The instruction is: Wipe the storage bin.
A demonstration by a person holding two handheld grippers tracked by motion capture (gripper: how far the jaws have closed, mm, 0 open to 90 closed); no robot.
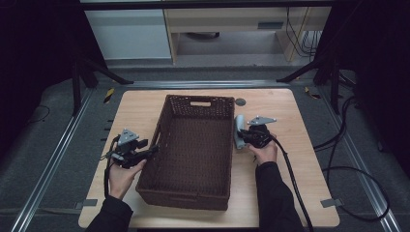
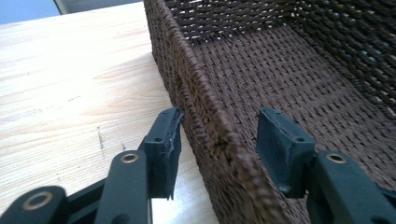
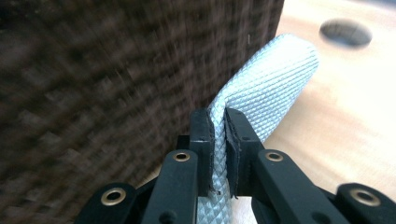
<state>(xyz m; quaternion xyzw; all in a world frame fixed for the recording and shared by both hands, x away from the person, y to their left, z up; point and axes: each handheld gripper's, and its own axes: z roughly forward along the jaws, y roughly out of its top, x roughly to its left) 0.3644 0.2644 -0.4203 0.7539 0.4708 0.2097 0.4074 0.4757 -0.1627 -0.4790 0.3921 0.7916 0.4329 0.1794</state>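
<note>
Tongs on the right [image 3: 218, 154] pinch a grey pouch [image 3: 266, 98] beside the basket [image 1: 193, 145]; left tongs [image 2: 219, 149] spread astride its rim.

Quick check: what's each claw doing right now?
Left claw: open, jaws astride the wicker basket wall.
Right claw: closed on a light grey woven pouch.

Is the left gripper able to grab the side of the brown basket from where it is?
Probably yes. The left gripper is open with one jaw on each side of the basket wall, and nothing sits between them.
</note>
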